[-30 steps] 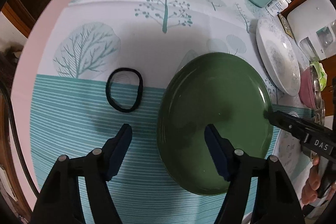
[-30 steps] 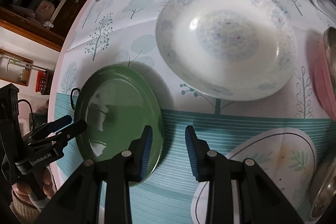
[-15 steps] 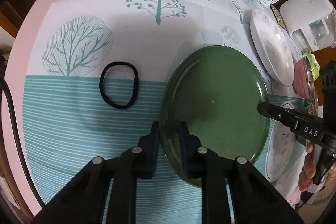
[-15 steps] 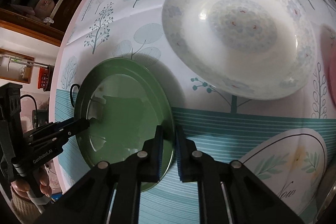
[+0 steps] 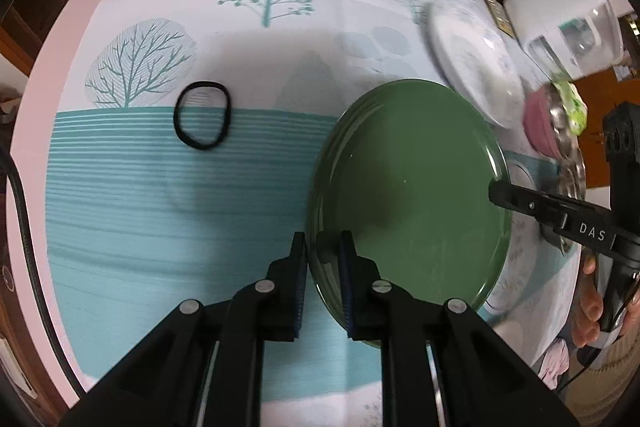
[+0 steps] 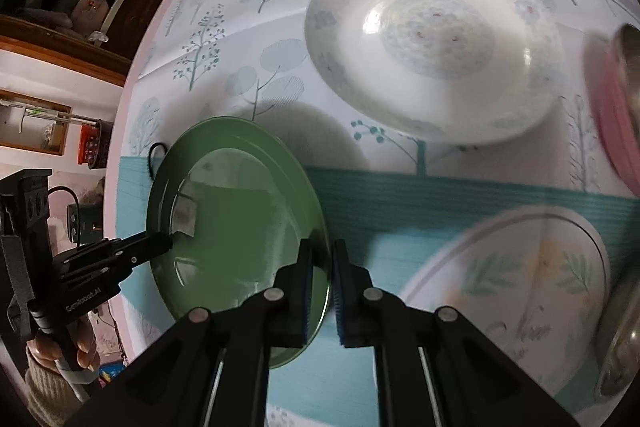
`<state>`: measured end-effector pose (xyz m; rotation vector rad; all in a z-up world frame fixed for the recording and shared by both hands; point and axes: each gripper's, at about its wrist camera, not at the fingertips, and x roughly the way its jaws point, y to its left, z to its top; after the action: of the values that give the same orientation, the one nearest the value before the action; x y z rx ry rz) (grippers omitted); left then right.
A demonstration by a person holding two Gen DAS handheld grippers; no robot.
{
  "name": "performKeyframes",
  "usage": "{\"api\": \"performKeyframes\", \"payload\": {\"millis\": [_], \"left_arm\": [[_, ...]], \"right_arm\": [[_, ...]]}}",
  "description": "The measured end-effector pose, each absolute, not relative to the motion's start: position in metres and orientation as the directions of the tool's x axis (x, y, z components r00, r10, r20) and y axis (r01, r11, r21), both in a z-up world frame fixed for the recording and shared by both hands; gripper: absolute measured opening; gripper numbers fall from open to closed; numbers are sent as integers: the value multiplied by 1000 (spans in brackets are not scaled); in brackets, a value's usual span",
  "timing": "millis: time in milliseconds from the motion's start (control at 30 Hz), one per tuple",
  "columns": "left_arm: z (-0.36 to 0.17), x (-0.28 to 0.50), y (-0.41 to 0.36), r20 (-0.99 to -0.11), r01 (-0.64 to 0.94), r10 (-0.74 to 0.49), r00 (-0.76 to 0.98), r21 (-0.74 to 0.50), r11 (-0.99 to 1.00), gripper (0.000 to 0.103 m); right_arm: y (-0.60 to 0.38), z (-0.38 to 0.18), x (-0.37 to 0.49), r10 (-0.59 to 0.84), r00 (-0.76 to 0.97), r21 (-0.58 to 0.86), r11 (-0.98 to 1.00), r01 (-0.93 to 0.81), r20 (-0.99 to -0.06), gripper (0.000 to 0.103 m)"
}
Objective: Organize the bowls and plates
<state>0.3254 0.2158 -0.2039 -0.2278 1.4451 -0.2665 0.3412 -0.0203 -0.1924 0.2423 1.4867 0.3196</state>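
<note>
Lower centre of both wrist views: round glossy dark-green plate [image 5: 408, 183], pinched at opposite rims by left tool [image 5: 323, 275] and right tool [image 6: 320, 287], each pressed together on its edge. Since a second ago both tools, then spread, have closed and the plate has risen, tilted above the tree-print table [image 5: 168, 195]. Circular, no long axis. Black elastic loop [image 5: 203, 121] at left; white floral dish [image 6: 432, 43] upper right.

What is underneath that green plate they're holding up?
Under the green plate, gripped at opposite rims by the left gripper and right gripper, lies the teal-striped tablecloth with the plate's shadow on it. The cloth directly beneath is covered, so anything there can't be seen.
</note>
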Motion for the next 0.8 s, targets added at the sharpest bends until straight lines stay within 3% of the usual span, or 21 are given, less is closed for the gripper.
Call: {"api": "performKeyframes", "payload": {"millis": [400, 800], "left_arm": [[-136, 235, 129, -939, 176, -330, 100, -310, 934, 13], [-135, 120, 68, -946, 244, -322, 40, -303, 921, 13]], "right_arm": [[-94, -131, 245, 370, 100, 370, 929, -27, -923, 9], [-161, -128, 112, 346, 97, 349, 937, 11, -933, 9]]}}
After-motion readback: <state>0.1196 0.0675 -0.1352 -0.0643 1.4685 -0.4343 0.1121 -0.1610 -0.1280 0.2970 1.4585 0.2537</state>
